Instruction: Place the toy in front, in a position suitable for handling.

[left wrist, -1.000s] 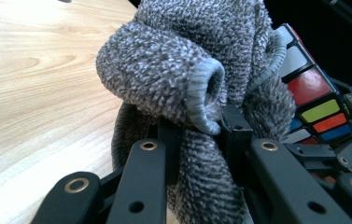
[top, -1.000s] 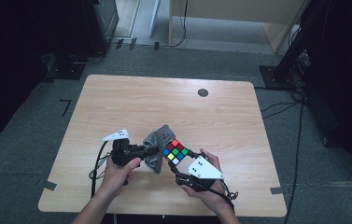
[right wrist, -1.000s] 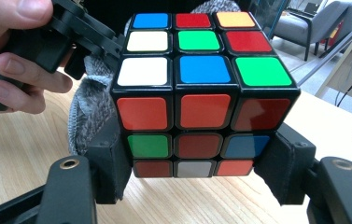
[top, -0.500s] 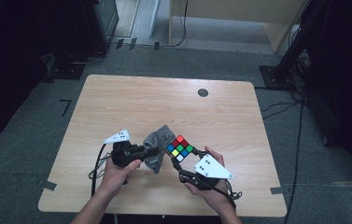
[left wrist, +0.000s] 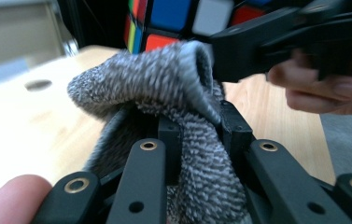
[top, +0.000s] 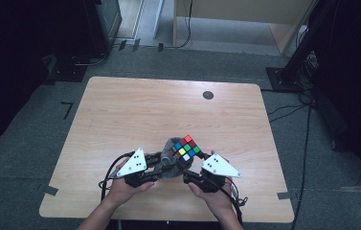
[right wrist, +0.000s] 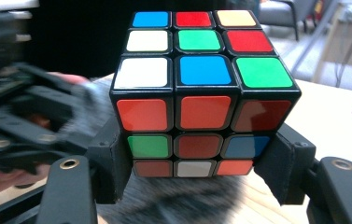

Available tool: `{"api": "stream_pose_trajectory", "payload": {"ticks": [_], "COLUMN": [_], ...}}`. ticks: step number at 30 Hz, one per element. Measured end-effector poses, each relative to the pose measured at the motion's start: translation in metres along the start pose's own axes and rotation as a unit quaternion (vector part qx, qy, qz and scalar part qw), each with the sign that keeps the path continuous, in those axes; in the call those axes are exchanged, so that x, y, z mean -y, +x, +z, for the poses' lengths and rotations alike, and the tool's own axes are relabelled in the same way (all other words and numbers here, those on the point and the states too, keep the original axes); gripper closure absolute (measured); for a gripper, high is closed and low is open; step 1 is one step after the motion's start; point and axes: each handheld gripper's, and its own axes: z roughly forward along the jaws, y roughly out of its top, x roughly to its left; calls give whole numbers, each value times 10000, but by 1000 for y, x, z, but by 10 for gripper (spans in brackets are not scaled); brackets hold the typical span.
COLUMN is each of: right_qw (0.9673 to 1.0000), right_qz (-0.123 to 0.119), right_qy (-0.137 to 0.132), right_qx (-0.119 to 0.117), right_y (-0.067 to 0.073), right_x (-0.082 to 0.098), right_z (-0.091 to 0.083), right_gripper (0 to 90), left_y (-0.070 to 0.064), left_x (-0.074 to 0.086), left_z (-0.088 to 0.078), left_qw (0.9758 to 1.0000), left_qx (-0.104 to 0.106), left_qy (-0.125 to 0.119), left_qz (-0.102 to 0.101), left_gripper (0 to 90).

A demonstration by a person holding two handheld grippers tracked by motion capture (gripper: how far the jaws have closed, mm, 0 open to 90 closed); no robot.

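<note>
A scrambled puzzle cube [top: 186, 148] [right wrist: 204, 95] is held above the wooden table [top: 135, 105], my right gripper [top: 191, 165] [right wrist: 197, 158] shut on its two lower sides. My left gripper [top: 161, 163] [left wrist: 196, 135] is shut on a grey knitted cloth [top: 169, 158] [left wrist: 164, 93], which bulges up between its jaws and reaches the cube's underside [left wrist: 164, 18]. In the right gripper view the cloth [right wrist: 183, 200] lies blurred under and left of the cube. Both hands hold the grippers close together near the table's front edge.
A round dark hole [top: 208, 95] sits at the table's far right. Cables trail from both grippers toward the front edge [top: 106, 179]. Dark stands and a cabinet ring the floor beyond the table.
Both grippers have shifted a little to the right and drawn closer, the cloth pushed up against the cube. The cube stays in the right gripper.
</note>
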Motion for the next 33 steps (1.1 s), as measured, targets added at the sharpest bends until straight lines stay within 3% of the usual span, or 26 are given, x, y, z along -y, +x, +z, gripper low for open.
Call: {"api": "stream_pose_trajectory", "payload": {"ticks": [3,7,9,10,15,19,20,23,24,29,31,32,33], "right_qw": [10000,9995,9995,9996,9996,9990,9985,9983,9980,9989,9987,9981,9981], "right_qz": [42,118,84,16,235,312,244,279,458,441,434,379,379], "right_qy": [15,-29,9,49,84,67,74,74,58,127,104,89,89], "right_qx": [64,-288,-317,-280,-88,-310,-477,-498,-440,-116,-252,-473,-473], "right_y": [-2,6,9,11,-1,2,10,10,2,-6,-2,4,4], "right_x": [-2,-3,-2,-1,2,0,0,1,1,1,0,-1,-1], "right_z": [-3,-1,0,2,2,1,4,5,3,0,0,2,2], "right_gripper": [347,347,347,347,347,347,347,347,347,348,347,347,347], "left_y": [-3,-2,-1,-1,1,0,-2,-2,-1,1,0,0,-1], "left_x": [0,4,6,6,5,7,7,7,7,7,8,8,9], "left_z": [1,9,10,10,5,9,9,7,6,5,8,9,10], "left_qw": [9999,9998,9997,9996,9998,9998,9997,9997,9998,9998,9998,9997,9997], "left_qx": [-66,-143,-129,-147,-149,-174,-183,-179,-140,-131,-176,-207,-206], "left_qy": [-41,110,184,212,65,102,122,91,31,-64,-18,47,70], "left_qz": [133,80,57,77,67,23,72,155,140,110,94,103,110], "left_gripper": [756,750,747,745,743,742,739,740,740,739,737,734,734]}}
